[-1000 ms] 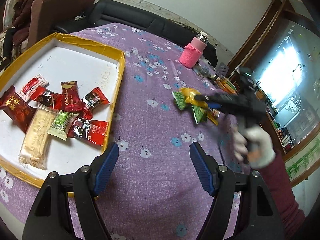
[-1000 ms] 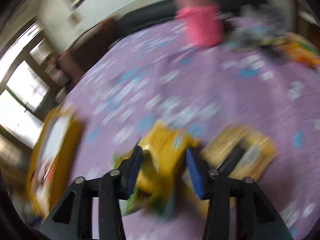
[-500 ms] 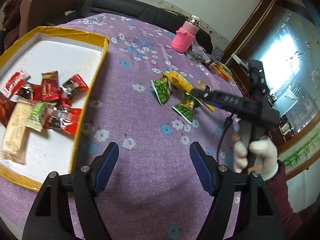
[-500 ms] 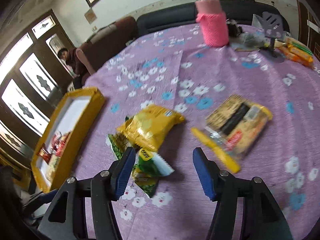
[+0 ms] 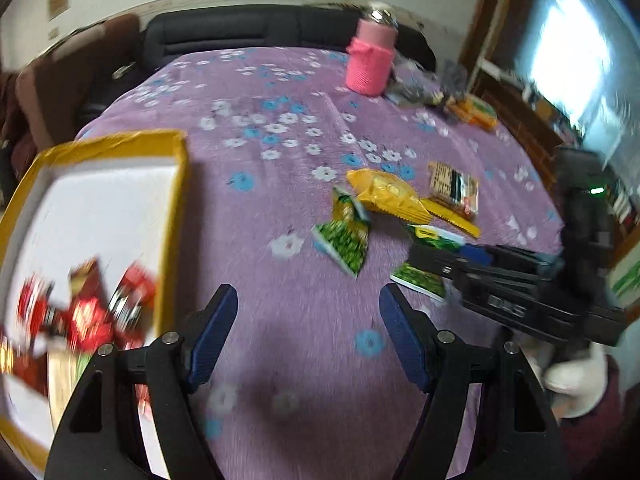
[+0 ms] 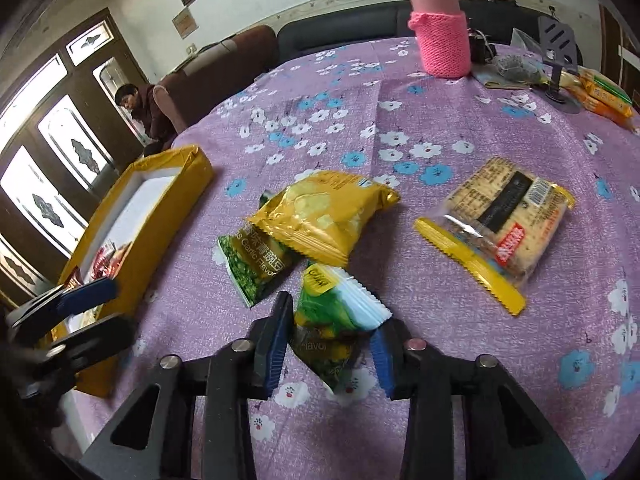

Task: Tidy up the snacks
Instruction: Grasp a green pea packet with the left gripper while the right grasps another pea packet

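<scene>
Right tongs [image 6: 330, 344] half-closed around green pea packet [image 6: 336, 320], contact unclear. Left tongs [image 5: 308, 332] wide open, empty, near yellow tray [image 5: 176, 200] on desk [image 5: 280, 184].

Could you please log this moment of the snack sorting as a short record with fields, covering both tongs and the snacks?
left tongs: open, empty, above the purple tablecloth
right tongs: straddling the green pea packet, grip not confirmed
second pea packet: lies partly under the yellow chip bag
cracker pack: apart, to the right of the chip bag
yellow tray: at left, holds red-wrapped candies
pink bottle: upright at the far edge
</scene>
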The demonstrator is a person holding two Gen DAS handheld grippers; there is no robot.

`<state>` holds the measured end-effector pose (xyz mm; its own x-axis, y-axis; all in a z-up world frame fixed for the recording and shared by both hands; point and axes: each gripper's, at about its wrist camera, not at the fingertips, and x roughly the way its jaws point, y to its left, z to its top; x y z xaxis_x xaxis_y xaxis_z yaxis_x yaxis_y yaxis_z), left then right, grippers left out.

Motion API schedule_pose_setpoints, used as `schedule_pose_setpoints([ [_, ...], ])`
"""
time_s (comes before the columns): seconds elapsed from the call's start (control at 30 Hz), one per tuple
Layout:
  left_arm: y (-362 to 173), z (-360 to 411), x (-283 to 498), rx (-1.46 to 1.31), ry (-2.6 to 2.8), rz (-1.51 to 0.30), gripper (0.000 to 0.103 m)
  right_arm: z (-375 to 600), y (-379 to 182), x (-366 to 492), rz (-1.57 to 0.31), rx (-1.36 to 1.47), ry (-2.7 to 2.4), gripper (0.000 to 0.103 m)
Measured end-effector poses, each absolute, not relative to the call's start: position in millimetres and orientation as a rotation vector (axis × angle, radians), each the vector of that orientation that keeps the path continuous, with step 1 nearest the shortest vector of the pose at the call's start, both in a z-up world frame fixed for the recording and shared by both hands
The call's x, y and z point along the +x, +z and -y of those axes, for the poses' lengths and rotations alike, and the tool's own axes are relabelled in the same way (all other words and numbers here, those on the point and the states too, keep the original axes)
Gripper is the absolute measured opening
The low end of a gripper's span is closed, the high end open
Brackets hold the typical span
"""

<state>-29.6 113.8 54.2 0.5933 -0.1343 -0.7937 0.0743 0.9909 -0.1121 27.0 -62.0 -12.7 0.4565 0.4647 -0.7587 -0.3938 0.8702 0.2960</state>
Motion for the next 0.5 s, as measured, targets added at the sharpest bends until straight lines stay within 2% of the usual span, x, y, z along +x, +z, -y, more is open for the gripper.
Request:
schedule_pose_setpoints([
  [0.3, 31, -84, 33, 0.074, -0.167, -0.959, 0.073, 82, -5, 33, -0.953, 0.148, 0.536, 0.034],
  [0.5, 13, -69, 43, 0.077, -0.239, -0.996, 0.071, 91, 2, 34, -0.952, 0.217, 0.602, 0.034],
])
